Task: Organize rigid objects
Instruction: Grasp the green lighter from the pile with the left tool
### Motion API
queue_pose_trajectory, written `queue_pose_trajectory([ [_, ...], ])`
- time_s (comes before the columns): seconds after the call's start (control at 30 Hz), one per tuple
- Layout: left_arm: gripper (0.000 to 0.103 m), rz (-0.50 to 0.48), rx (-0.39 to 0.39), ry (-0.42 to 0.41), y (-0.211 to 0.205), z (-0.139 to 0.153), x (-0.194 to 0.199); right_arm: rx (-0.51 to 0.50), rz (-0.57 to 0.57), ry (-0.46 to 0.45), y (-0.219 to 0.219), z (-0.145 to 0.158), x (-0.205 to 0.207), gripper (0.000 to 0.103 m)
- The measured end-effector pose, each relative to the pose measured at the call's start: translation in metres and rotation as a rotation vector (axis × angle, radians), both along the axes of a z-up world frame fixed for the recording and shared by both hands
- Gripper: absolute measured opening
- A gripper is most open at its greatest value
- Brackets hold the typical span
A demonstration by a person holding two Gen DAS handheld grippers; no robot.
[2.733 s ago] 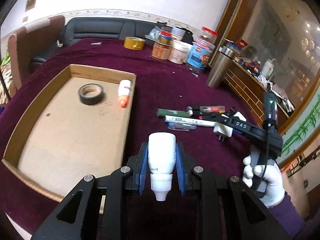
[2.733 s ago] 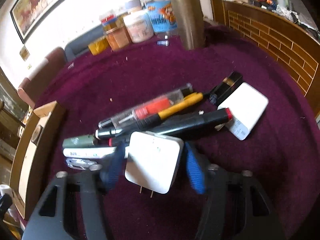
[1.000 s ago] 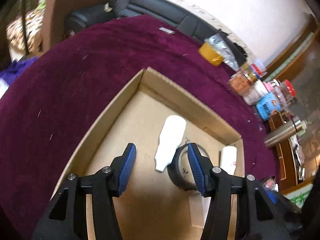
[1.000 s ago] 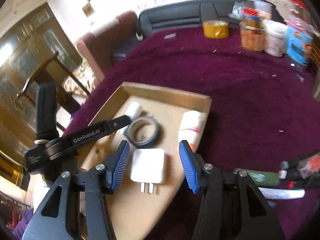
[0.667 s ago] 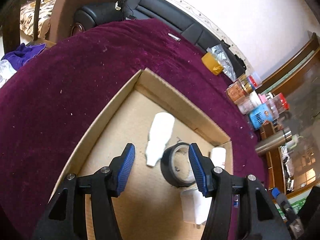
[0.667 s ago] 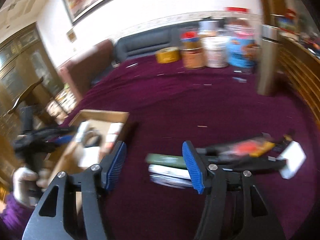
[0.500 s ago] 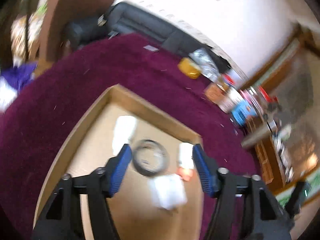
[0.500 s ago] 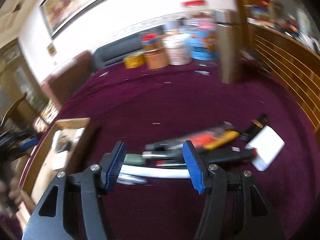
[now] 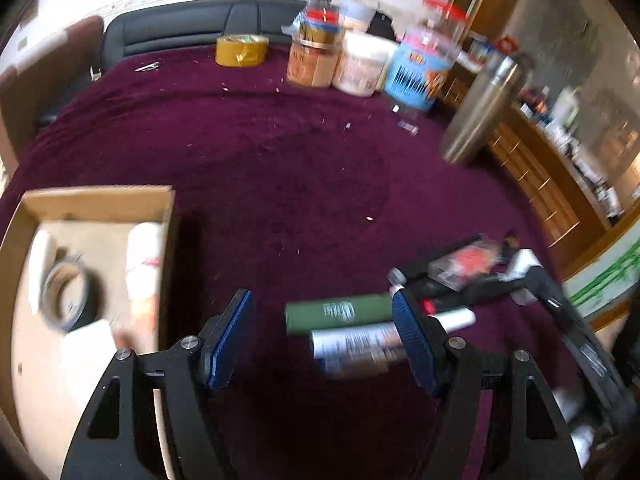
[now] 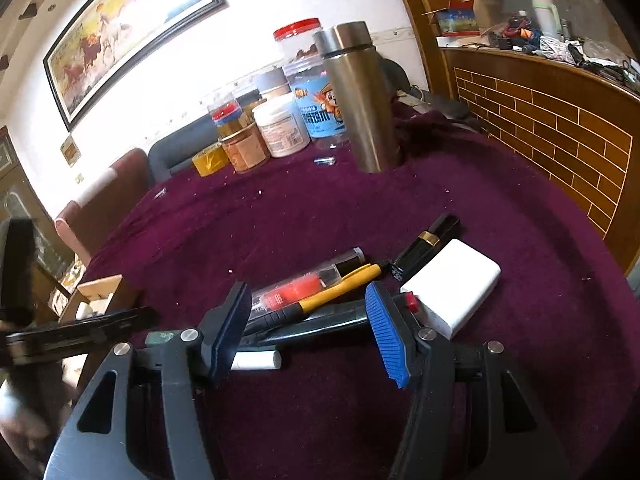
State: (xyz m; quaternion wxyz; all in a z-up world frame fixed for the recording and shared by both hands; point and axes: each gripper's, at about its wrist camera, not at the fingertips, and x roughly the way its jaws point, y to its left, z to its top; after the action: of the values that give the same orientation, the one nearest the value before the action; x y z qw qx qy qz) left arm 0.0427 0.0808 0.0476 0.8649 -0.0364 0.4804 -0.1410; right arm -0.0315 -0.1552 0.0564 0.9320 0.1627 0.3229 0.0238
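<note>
Maroon velvet tablecloth; black sofa behind; horse painting on white wall.

On my left view I see the cardboard box lying open on the tabletop, holding a black tape roll, a white bottle beside it, a second white bottle with red markings along the right wall, and a white charger nearest me, blurred. Out on the cloth lie a dark green tube and a white tube side by side. On my right view a pile holds a clear pen case with red inside, a yellow pen, a black marker, a black lipstick and a white power bank, touching.
</note>
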Motion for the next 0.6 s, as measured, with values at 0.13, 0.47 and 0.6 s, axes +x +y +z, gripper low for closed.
queue_pose_trajectory([
  [0.13,0.065,-0.015,0.056,0.058,-0.014,-0.023,0.025,0.009,0.010,0.028,-0.002,-0.008,-0.003,0.058],
  [0.47,0.065,-0.264,0.044,0.098,-0.043,-0.027,-0.039,0.024,0.020,0.049,-0.004,-0.012,-0.002,0.061],
  [0.6,0.063,-0.313,-0.036,0.121,-0.036,-0.019,-0.072,0.028,0.017,0.049,-0.005,-0.012,-0.003,0.061],
])
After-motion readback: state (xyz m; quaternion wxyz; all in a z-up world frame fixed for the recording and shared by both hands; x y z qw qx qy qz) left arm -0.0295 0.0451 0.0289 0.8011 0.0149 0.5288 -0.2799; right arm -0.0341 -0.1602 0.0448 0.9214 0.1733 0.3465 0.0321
